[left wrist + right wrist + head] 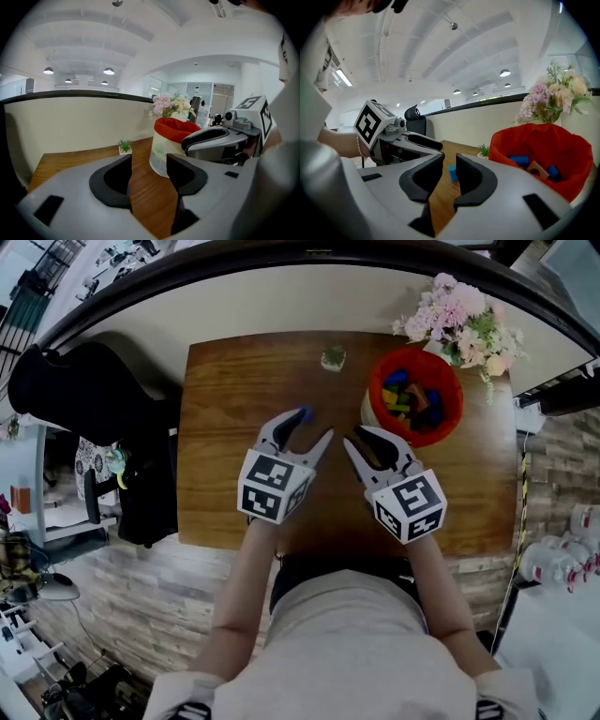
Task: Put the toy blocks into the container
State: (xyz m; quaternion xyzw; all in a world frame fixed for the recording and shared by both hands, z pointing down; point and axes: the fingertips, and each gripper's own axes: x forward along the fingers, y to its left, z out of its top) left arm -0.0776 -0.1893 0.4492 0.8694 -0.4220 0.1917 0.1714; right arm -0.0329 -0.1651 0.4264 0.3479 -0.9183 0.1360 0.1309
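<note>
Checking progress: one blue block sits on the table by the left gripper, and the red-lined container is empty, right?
Not empty: the red-lined container already holds several blocks, as the head view shows. One blue block does sit on the table by the left gripper.

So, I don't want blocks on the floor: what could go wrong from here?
The small blue cylinder block stands upright beside a jaw tip of the open left gripper; a nudge could topple and roll it. The open right gripper hovers close alongside, so the two could collide.

Container (377,381) at table's (234,427) far right, blocks (412,397) inside, flowers (464,320) behind, small plant (333,358) to its left, 1 block (303,413) further left.
</note>
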